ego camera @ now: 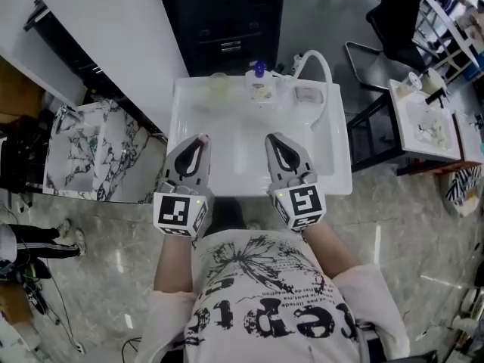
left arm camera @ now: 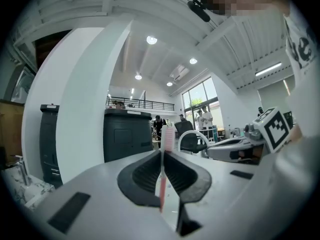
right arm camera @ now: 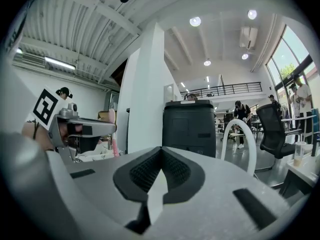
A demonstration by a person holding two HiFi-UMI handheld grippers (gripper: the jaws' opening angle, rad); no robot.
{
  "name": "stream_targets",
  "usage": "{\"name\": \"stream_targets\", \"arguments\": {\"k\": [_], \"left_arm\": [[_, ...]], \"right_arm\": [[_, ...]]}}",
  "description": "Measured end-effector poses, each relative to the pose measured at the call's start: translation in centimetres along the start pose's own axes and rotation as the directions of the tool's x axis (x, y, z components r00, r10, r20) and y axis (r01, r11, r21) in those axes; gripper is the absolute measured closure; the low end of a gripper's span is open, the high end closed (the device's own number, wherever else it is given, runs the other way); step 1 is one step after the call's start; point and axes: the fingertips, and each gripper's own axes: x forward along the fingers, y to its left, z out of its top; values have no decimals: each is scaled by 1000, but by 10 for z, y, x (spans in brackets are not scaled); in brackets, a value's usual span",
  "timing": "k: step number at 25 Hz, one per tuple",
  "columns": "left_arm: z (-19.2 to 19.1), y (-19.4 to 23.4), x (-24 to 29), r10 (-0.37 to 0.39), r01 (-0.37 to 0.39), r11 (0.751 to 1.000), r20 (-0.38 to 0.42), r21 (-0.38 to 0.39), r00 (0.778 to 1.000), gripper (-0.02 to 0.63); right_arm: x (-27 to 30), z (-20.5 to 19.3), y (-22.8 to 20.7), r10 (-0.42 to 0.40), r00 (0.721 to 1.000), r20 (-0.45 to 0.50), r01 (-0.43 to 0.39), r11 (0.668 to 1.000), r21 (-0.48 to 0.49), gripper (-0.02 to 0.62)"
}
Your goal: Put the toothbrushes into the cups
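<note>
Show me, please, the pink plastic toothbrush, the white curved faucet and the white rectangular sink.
Pink plastic toothbrush (left arm camera: pixel 168 139): left gripper view, bristle head.
White curved faucet (ego camera: pixel 326 66): head view, upper bend of arch.
White rectangular sink (ego camera: pixel 340 153): head view, right rim.

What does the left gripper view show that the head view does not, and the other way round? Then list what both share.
Left gripper view only: the pink toothbrush pinched upright in the shut jaws of the left gripper, bristles above them, and people by far windows. Head view only: the cups along the far edge of the white table. Both: the left gripper, the right gripper, the curved white tube and the dark cabinet.
</note>
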Motion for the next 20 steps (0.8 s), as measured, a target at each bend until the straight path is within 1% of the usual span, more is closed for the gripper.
{"name": "stream_targets", "arguments": {"k": [4,7,12,14,17,20], "left_arm": [[-11,27,43,-30,30,999,1,-18,1000,581],[-12,49,73,-49,49,998,5,-31,999,581],[-12,84,119,-86,86,996,24,-21,996,581],[-15,94,137,-105,106,994,29,-24,994,581],[-20,107,162,-133,136,990,46,-47,990,581],[-33,116,186,-159,163,985,64,-57,985,581]], "right_arm": [[40,-3,-12,6,1000,-10,-6,1000,5,604],[72,-6,-19,8,1000,-22,-8,1000,11,604],[121,-13,-29,-3,998,-58,5,999,34,603],[138,-17,-32,-5,997,-71,7,999,41,604],[157,-25,-38,-10,996,-91,15,998,55,604],[173,-35,-44,-16,993,-116,24,997,67,603]]}}
